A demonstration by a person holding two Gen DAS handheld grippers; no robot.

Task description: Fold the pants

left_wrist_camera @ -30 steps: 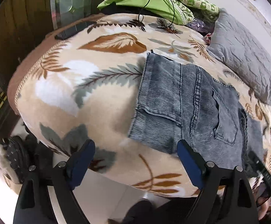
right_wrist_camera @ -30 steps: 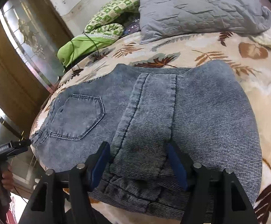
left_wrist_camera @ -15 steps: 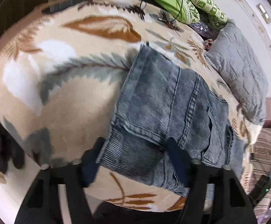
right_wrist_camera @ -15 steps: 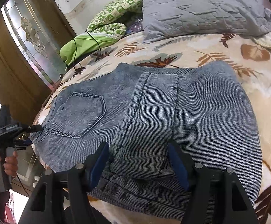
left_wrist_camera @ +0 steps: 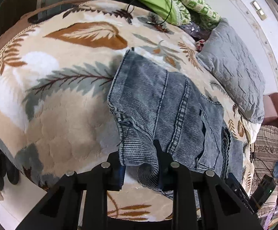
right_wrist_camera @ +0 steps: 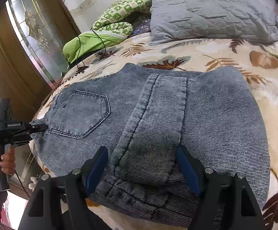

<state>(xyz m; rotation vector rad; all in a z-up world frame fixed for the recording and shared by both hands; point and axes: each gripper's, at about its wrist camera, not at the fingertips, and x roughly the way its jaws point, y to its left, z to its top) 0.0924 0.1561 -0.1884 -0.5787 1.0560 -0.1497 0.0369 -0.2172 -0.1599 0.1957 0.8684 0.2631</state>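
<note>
Grey-blue denim pants (left_wrist_camera: 167, 103) lie folded on the leaf-print blanket (left_wrist_camera: 62, 115). The back pocket (right_wrist_camera: 81, 113) faces up and a folded leg end (right_wrist_camera: 154, 134) lies on top. My left gripper (left_wrist_camera: 139, 153) has its jaws closing on the waistband corner at the bed's edge, with bunched denim pinched between the pads. It shows at that corner in the right wrist view too, as the left gripper (right_wrist_camera: 41, 128) with a hand (right_wrist_camera: 4, 159) on its handle. My right gripper (right_wrist_camera: 141, 159) straddles the folded leg end, its jaws opening and a gap beside the cloth.
A grey quilted pillow (right_wrist_camera: 206, 13) and green bedding (right_wrist_camera: 93, 42) with a black cable lie at the bed's far side. A wooden door with patterned glass (right_wrist_camera: 33, 38) stands to the left. The bed edge drops off just below both grippers.
My left gripper moved in over the waistband corner and narrowed from wide open to pinching the denim, which now bunches up. My right gripper stayed in place and widened slightly.
</note>
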